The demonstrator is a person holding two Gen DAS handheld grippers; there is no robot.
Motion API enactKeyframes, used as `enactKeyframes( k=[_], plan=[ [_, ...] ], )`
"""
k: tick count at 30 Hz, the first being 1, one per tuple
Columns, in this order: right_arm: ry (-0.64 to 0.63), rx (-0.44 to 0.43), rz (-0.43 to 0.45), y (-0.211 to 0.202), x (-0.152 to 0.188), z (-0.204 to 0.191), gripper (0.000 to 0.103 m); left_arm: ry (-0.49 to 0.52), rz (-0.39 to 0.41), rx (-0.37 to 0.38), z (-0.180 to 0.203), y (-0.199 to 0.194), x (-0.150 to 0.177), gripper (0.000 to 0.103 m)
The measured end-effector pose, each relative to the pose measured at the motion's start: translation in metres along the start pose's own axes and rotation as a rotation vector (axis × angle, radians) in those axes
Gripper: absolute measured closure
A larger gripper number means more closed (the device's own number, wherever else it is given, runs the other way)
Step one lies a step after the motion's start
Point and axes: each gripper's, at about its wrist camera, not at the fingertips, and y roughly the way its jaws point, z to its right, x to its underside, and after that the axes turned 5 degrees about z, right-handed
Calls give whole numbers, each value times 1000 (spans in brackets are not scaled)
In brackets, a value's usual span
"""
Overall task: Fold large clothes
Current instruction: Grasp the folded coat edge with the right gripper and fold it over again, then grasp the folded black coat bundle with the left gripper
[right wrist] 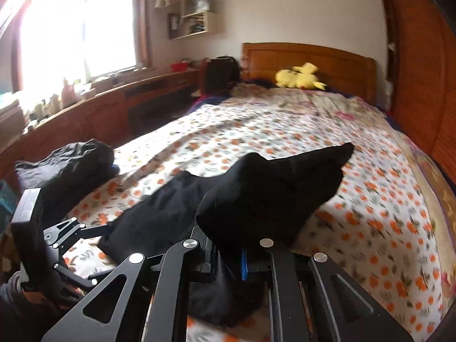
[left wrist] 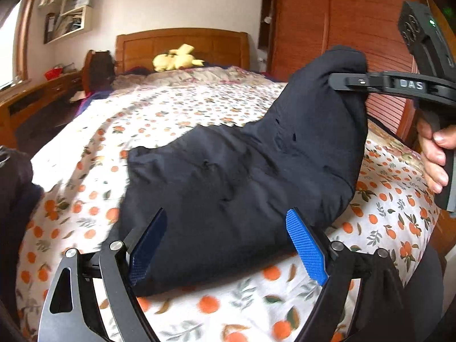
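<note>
A large black garment (left wrist: 228, 182) lies on the bed with the orange-print cover (left wrist: 176, 114). My left gripper (left wrist: 228, 242) is open, its blue pads (left wrist: 306, 245) on either side of the garment's near edge. My right gripper (left wrist: 346, 81) is shut on the garment's right part and holds it lifted above the bed. In the right wrist view the right gripper (right wrist: 242, 256) is shut on a bunch of the black fabric (right wrist: 270, 188), which rises in a peak in front of the camera. The left gripper (right wrist: 65, 233) shows at lower left.
A second dark garment pile (right wrist: 71, 162) lies at the bed's left edge. A yellow plush toy (right wrist: 299, 78) sits by the wooden headboard (right wrist: 307, 57). A wooden desk (right wrist: 114, 97) runs along the left wall under the window. A wooden wardrobe (left wrist: 342, 28) stands at the right.
</note>
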Motion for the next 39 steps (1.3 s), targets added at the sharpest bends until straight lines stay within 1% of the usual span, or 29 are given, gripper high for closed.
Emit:
enactKeyframes(
  k=[5, 7, 12, 15, 17, 18, 20, 22, 26, 29, 31, 33, 34, 35, 37, 39],
  plan=[
    [-58, -74, -19, 32, -13, -49, 93, -44, 21, -51, -30, -25, 7, 16],
    [-66, -105, -36, 46, -15, -68, 93, -57, 42, -71, -42, -36, 10, 16],
    [-65, -178, -115, 82, -3, -107, 93, -92, 52, -101, -64, -51, 14, 15],
    [-65, -179, -150, 94, 4, -114, 91, -105, 52, -113, -72, -54, 17, 14],
    [-85, -160, -149, 96, 7, -117, 85, -112, 51, -115, -77, -54, 18, 14],
    [-86, -156, -142, 93, 6, -117, 81, -115, 50, -116, -78, -54, 18, 14],
    [-79, -165, -121, 87, 2, -116, 66, -117, 52, -114, -77, -54, 16, 14],
    [-90, -163, -92, 75, -5, -116, 61, -117, 56, -108, -76, -53, 14, 14],
    [-108, -155, -47, 50, -14, -105, 60, -108, 69, -93, -66, -49, 8, 14],
    [-115, -119, -30, 39, -14, -92, 60, -102, 79, -80, -58, -46, 3, 14],
    [-110, -85, -40, 37, -7, -78, 60, -99, 87, -74, -53, -43, -1, 14],
    [-112, -50, -69, 42, 3, -66, 60, -97, 90, -65, -47, -39, -5, 14],
    [-114, -26, -94, 47, 12, -59, 62, -97, 91, -63, -45, -36, -7, 14],
    [-106, -16, -122, 52, 20, -52, 69, -99, 91, -61, -44, -33, -8, 14],
    [-76, -31, -184, 63, 38, -43, 73, -108, 86, -55, -44, -26, -11, 14],
    [-38, -71, -233, 73, 55, -38, 74, -120, 84, -49, -44, -21, -14, 14]
  ],
)
